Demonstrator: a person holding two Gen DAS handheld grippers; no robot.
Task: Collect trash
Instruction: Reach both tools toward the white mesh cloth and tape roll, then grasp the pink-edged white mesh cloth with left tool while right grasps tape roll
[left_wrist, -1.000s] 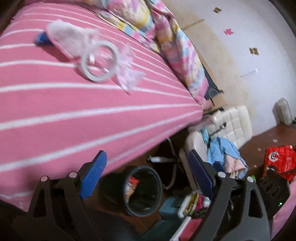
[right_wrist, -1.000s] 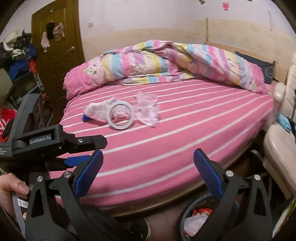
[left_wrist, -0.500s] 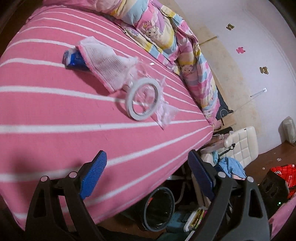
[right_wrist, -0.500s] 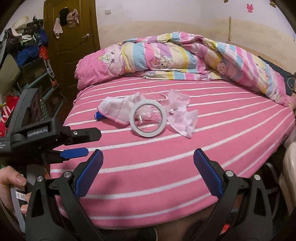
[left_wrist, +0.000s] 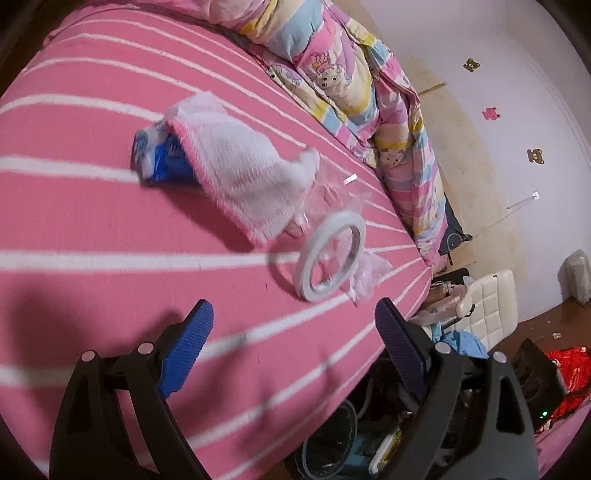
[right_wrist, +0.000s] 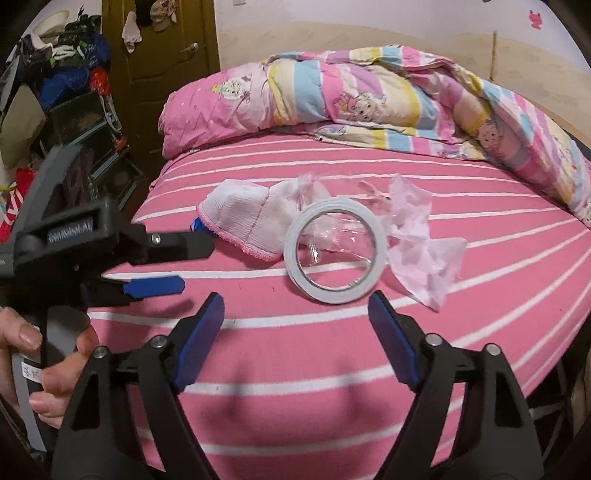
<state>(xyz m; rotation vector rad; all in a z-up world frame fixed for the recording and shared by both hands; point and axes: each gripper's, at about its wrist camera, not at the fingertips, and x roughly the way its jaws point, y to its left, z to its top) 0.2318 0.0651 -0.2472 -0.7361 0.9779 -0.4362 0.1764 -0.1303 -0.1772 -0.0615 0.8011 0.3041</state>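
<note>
A white tape ring (right_wrist: 295, 254) lies on the pink striped bed (right_wrist: 332, 369), on clear crumpled plastic (right_wrist: 417, 254). A white cloth with a pink edge (right_wrist: 240, 218) lies left of it, over a blue wrapper (left_wrist: 162, 155). The ring (left_wrist: 306, 266), cloth (left_wrist: 243, 184) and plastic (left_wrist: 365, 273) also show in the left wrist view. My right gripper (right_wrist: 295, 314) is open and empty, just short of the ring. My left gripper (left_wrist: 293, 319) is open and empty, low over the bed near the ring; it also shows in the right wrist view (right_wrist: 162, 266).
A rolled striped quilt (right_wrist: 369, 99) lies along the bed's far side. A dark bin (left_wrist: 328, 443) stands on the floor beside the bed, next to a white chair (left_wrist: 491, 306) with clothes. A door and cluttered shelves (right_wrist: 74, 92) are at the left.
Both grippers have moved in over the bed toward the trash; the ring and cloth are nearer. The left view has swung from the floor bin onto the bed. Jaws stay open.
</note>
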